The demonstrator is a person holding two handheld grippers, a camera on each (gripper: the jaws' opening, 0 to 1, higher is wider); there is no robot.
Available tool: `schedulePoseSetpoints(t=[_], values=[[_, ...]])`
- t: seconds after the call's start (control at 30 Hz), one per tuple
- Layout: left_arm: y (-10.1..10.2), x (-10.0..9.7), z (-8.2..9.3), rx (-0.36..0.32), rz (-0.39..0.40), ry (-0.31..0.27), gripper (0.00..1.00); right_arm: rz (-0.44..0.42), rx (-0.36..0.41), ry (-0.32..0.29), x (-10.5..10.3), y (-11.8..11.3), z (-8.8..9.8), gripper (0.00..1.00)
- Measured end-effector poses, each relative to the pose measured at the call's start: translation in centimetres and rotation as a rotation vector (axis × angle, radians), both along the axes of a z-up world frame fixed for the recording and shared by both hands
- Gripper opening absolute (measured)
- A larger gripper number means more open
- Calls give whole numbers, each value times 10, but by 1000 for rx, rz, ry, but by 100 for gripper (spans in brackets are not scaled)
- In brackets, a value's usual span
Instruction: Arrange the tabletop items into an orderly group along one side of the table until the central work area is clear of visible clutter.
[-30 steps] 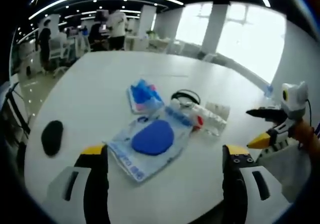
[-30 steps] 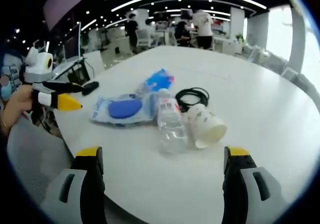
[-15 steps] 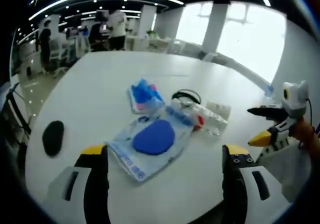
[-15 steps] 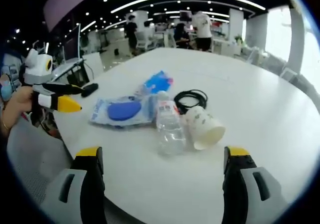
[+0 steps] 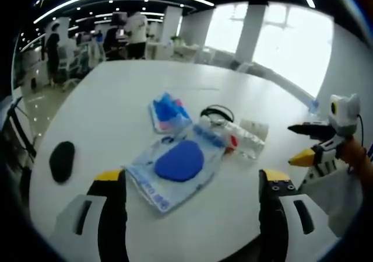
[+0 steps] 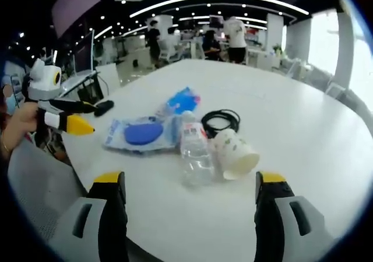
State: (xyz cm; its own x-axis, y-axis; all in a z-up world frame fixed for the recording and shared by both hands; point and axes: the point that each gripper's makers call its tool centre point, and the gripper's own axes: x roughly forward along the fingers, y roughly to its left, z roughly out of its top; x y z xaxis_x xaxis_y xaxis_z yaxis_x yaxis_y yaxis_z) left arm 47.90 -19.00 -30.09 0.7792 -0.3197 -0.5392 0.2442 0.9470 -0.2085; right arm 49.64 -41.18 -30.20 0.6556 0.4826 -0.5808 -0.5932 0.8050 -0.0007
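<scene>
The left hand-held gripper (image 5: 192, 183) hangs over the near edge of the white bench (image 5: 116, 98), jaws spread wide and grasping nothing. Straight ahead of it, between the jaw tips, lies a clear packet with a blue pad (image 5: 178, 160) inside. Beyond that sits a small blue packet (image 5: 168, 111), and to its right a coiled black cable (image 5: 217, 111), a clear plastic bottle (image 5: 224, 136) on its side and a paper cup (image 5: 252, 128), also on its side. A black oval object (image 5: 62, 160) lies apart, off to the left of the left jaw.

The right hand-held gripper (image 6: 191, 183) is likewise released and empty. Ahead of it the bottle (image 6: 193, 151) touches the cup (image 6: 234, 154), with the cable (image 6: 221, 119) just behind and the padded packet (image 6: 143, 135) to the left.
</scene>
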Motion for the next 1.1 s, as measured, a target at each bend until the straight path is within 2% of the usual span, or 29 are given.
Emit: schedulePoseSetpoints(t=[0.2,0.33,0.57,0.8,1.0,1.1], values=[[-2,-1,-2,1,-9,9,91,6,18,-18,3,2,5,87],[-1,-2,-3,-3,-5,13,90,11,18,-37,5,2,9,81],[-2,-2,-4,-9,-12,18,90,12,38,-38,12,4,13,81],[-4,-3,-7,-7,-23,32,90,71,31,-20,20,17,12,80],[-4,-3,-10,13,-38,36,90,112,7,17,24,23,3,79],[-5,-3,-8,-5,-37,31,90,123,17,43,25,26,2,76]])
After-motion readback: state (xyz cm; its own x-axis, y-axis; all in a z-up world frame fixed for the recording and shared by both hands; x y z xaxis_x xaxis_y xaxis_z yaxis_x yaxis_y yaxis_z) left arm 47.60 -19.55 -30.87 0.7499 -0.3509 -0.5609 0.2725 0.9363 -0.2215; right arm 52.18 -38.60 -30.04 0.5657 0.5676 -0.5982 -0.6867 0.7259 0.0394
